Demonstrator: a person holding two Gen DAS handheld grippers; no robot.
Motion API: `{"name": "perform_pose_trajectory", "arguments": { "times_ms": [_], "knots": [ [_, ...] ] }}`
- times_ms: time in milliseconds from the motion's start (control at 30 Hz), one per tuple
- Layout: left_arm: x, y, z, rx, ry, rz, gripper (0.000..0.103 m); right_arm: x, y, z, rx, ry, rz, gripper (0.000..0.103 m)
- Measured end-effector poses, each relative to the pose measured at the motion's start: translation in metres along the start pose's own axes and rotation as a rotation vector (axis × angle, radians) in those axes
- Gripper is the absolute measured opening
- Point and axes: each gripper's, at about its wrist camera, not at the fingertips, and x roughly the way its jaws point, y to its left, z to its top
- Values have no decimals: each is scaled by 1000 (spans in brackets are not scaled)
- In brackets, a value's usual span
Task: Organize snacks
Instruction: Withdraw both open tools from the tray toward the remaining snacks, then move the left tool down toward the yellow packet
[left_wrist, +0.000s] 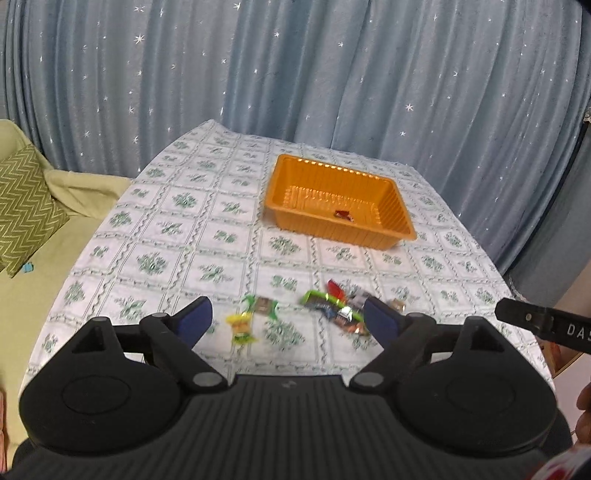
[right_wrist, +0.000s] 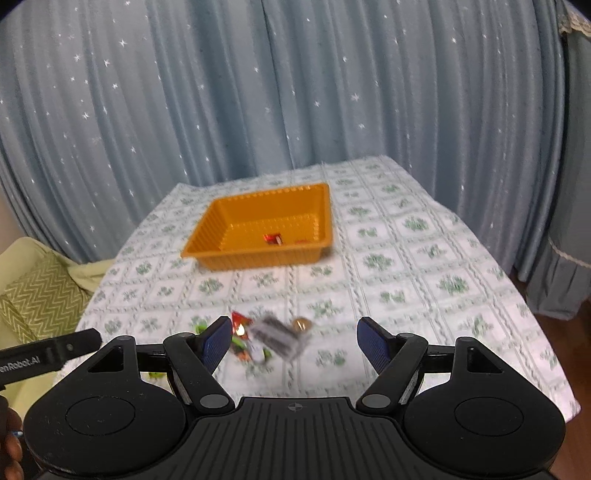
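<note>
Both grippers hovered low over the near end of the table (left_wrist: 177, 236). The left gripper (left_wrist: 288, 325) had its fingers spread wide apart, nothing between them. The right gripper (right_wrist: 291, 345) was likewise spread and empty.

Snacks: a loose scatter of small wrapped candies (left_wrist: 336, 306) lay on the floral tablecloth (right_wrist: 406, 266) just ahead of both grippers, well apart from the orange tray (left_wrist: 397, 201) farther back. A yellow-and-green candy (left_wrist: 242, 326) sat to the left of the main cluster. One red wrapper (right_wrist: 272, 239) was already in the tray. Task judged barely begun.

Handling, judged: the candies looked light, with crinkly foil or plastic wrappers, probably slippery and apt to skid on the cloth when pinched. The twisted wrapper ends seemed too floppy; the firmer middle of each piece seemed the better hold. A larger grey packet (right_wrist: 275, 334) was blurred, so its stiffness could not be judged. The tray looked thin, ribbed and easily nudged.

Writing: "enRobot.AI" was readable on the left gripper's body in the right wrist view; "DAS" showed on the right gripper's body in the left wrist view, cut off at the edge. The wrapper print was too blurred to read.
</note>
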Motion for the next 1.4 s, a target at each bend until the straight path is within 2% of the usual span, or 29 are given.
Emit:
{"name": "perform_pose_trajectory", "arguments": {
  "times_ms": [267,533,1100,1400],
  "knots": [
    [-1,5,-22,10,35,18,88,3,-5,-28,-18,49,-13,74],
    [6,6,-39,17,70,21,88,10,-3,-38,-24,71,-9,74],
    [19,9,-44,1,95,30,88,24,-4,-47,-17,98,-10,74],
    [41,10,-43,-11,112,29,88,42,-9,-49,-13,109,-10,74]
  ]
}}
